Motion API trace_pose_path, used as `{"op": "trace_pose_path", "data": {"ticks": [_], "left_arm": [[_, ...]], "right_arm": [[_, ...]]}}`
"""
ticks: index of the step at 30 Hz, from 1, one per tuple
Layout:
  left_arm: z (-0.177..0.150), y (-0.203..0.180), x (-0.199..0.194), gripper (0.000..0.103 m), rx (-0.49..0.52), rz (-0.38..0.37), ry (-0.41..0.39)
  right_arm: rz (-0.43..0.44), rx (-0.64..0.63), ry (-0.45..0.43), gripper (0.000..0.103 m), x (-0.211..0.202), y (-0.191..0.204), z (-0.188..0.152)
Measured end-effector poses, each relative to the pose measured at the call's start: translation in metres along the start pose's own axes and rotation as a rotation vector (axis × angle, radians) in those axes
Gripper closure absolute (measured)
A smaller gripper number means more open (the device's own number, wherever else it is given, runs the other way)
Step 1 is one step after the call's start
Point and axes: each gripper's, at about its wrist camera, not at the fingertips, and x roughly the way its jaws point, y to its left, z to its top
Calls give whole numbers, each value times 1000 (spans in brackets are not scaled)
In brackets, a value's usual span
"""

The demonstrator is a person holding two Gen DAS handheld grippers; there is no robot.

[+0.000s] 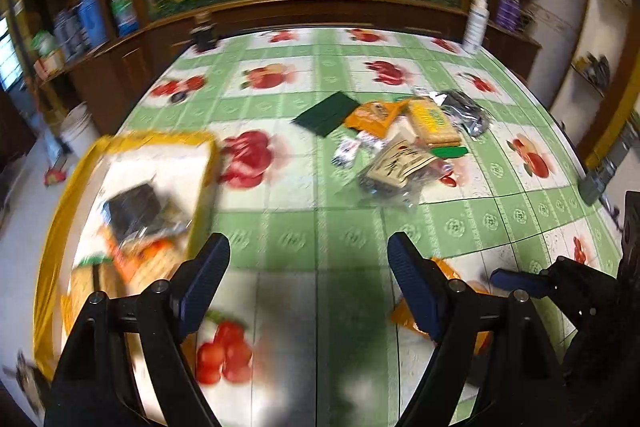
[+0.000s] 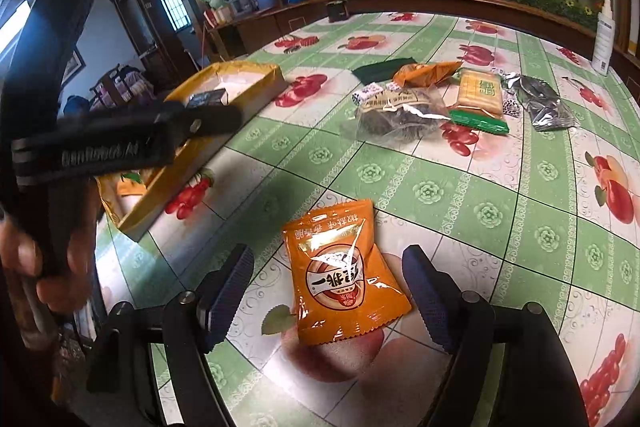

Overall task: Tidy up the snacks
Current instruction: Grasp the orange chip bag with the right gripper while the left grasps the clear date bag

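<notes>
Both jaws open, empty: right gripper (image 2: pixel 328 293) straddles crinkly orange foil packet (image 2: pixel 345 277) on glossy checked desk (image 2: pixel 500 211); left gripper (image 1: pixel 309 269), cardboard tray (image 2: pixel 192 163) alongside.

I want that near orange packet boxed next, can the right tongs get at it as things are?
Probably yes. The orange packet lies flat on the table between the open right tongs, with nothing on top of it and the pile well beyond.

A table (image 2: pixel 460 187) under a green fruit-print cloth is carrying an orange snack packet (image 2: pixel 344 275) lying flat. Left of that packet a yellow box (image 2: pixel 192 163) is sitting; beyond it a pile of snacks (image 2: pixel 452 99) is lying, a white bottle (image 2: pixel 604 35) standing farther back.
</notes>
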Motion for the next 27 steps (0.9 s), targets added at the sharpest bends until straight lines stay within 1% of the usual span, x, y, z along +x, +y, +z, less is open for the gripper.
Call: {"op": "trace_pose_path", "data": {"ticks": [2, 5, 10, 12, 16, 19, 21, 22, 23, 24, 27], "left_arm": [[11, -13, 15, 21, 87, -29, 24], [25, -32, 34, 21, 180, -67, 50], [44, -53, 61, 22, 259, -147, 84], [49, -62, 72, 22, 284, -166, 98], [54, -76, 94, 22, 322, -161, 134], [49, -85, 109, 21, 349, -133, 159], [48, -83, 111, 26, 329, -153, 142], [48, -79, 112, 33, 306, -169, 143], [49, -76, 112, 44, 290, -180, 147], [50, -75, 112, 48, 280, -187, 148], [47, -75, 108, 53, 289, -164, 136]], "right_arm": [[-3, -8, 15, 25, 7, 0, 0], [-12, -26, 36, 25, 17, 0, 2], [-2, -37, 57, 25, 29, -1, 5], [-1, -43, 56, 24, 31, -1, 5], [-11, -64, 57, 23, 35, 1, 7], [-33, -98, 59, 23, 37, 6, 7], [-51, -124, 63, 23, 38, 12, 5], [-59, -133, 65, 23, 38, 14, 4], [-64, -140, 67, 23, 39, 15, 4], [-71, -148, 69, 25, 39, 16, 4], [-132, -184, 71, 43, 38, 21, 1]]}}
